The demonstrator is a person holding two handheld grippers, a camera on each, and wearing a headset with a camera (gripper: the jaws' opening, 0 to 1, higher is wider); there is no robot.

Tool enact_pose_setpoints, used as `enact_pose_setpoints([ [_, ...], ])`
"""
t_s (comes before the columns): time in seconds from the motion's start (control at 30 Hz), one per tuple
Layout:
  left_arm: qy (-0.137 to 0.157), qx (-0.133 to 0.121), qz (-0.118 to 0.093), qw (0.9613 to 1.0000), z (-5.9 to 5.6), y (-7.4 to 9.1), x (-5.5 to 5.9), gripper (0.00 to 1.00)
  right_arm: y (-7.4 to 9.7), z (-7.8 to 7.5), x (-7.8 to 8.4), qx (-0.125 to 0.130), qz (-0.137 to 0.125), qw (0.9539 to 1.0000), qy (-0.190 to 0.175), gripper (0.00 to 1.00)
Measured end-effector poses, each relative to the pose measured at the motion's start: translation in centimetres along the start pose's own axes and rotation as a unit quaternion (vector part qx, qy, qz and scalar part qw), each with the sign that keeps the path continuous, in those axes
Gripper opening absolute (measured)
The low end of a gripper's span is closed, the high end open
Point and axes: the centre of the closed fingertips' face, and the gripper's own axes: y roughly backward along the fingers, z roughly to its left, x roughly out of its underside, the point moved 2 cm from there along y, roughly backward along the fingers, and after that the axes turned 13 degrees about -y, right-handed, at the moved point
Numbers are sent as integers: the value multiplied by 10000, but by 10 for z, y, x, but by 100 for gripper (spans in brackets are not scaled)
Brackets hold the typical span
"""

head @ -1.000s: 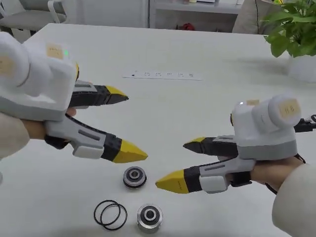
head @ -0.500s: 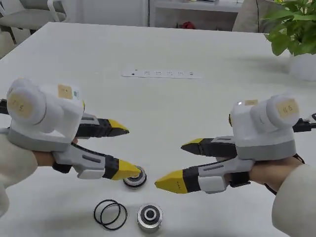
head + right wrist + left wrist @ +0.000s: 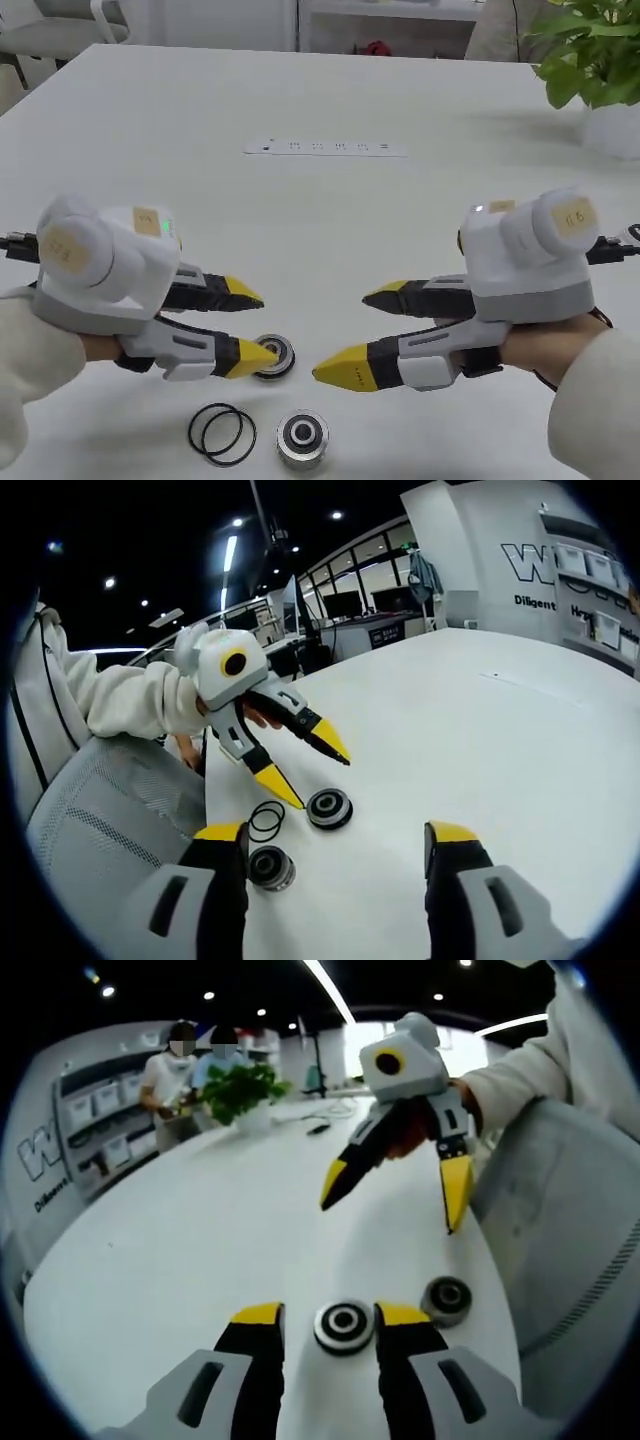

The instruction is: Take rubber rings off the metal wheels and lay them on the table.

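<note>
Working low over the big white table [image 3: 330,90]. Holding the left gripper [image 3: 266,325] partly open, with one jaw on each side of the dark wheel [image 3: 344,1326], probably not squeezing it yet. Holding the right gripper [image 3: 340,334] wide open with nothing in it, just to the right of that wheel. Maybe heading for trouble here: squeezing the round wheel off-centre and making it pop out or roll away; pinching the whole wheel and not getting under its rubber ring [image 3: 344,1308]; bumping one gripper into the other, being so near. Possibly also knocking the shiny wheel [image 3: 302,437] sitting nearer, or pushing the loose rings [image 3: 222,433] lying flat to its left.
</note>
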Motion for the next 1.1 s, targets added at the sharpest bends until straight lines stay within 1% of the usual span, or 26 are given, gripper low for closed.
enact_pose_setpoints([
  [0.2,68,40,52,10000,-3,-3,6,30,0,-2,0,29,-13,10000,37,62],
  [0.27,92,32,36,9999,-3,-3,6,29,0,-2,-1,40,-31,10000,52,61],
  [0.4,123,61,17,9999,-4,-5,7,23,1,-3,-1,57,-46,10000,46,58],
  [0.6,147,116,76,9998,-7,-6,10,21,2,-4,-3,69,-97,9999,26,56],
  [0.77,164,134,51,9998,-8,-7,10,19,2,-4,-2,73,-97,9999,22,54],
  [0.83,173,169,42,9997,-9,-8,10,16,2,-4,-2,64,-97,9999,34,53],
  [0.97,194,146,49,9997,-8,-9,10,15,1,-4,-2,64,-106,9999,24,51],
  [1.0,182,149,81,9997,-8,-8,11,15,0,-5,-2,69,-115,9999,17,51],
  [1.1,193,140,60,9997,-8,-9,10,15,-1,-6,-2,69,-155,9999,-13,47],
])
